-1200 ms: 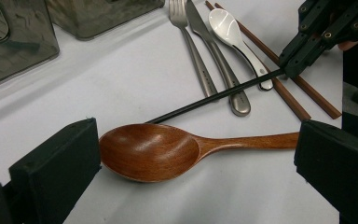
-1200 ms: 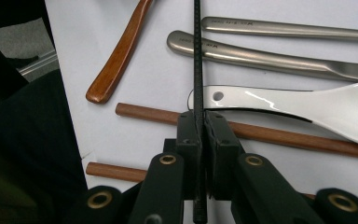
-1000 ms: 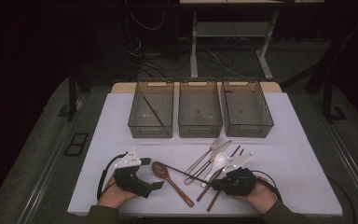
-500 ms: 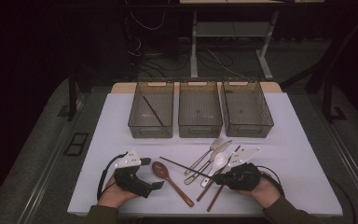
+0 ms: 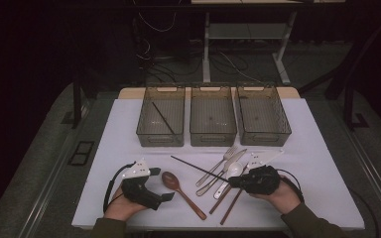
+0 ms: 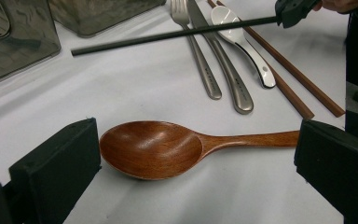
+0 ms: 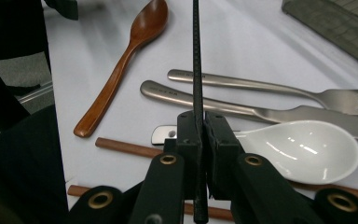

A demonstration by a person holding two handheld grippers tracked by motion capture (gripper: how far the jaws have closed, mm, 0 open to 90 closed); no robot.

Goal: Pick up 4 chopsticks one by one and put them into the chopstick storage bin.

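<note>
On the table, near edge: cutlery pile between the two hands, three bins in a row behind it.
Right gripper [image 5: 234, 182]: jaws clamped tight on one end of a black chopstick [image 5: 198, 169]; right gripper view has the stick pinched between the pads and running straight away from the camera.
Chopstick position: looks lifted clear of the cloth, crossing above the steel fork [image 5: 217, 165], knife [image 5: 223, 169] and white spoon [image 5: 230, 173]; free tip points up-left toward the left bin [image 5: 161, 138].
Long axis: diagonal in the high view, from the right gripper toward the gap in front of the left bin.
Match: second black chopstick [image 5: 163, 118] already lies diagonally in the left bin, so that's my guess for the drop target.
Key relation: target bin sits forward and left of the right gripper, on the far side of the pile; the left hand is nearer it, but the right one has the stick.
Left gripper [image 5: 167, 184]: jaws wide apart, holding nothing, wooden spoon [image 6: 168, 147] lying crosswise between them on the cloth, bowl near one pad, no contact I can see.
Brown chopsticks [image 5: 227, 201]: pair on the cloth below the right gripper, not gripped.
Risk: free tip could snag the bin rim if carried in low.
</note>
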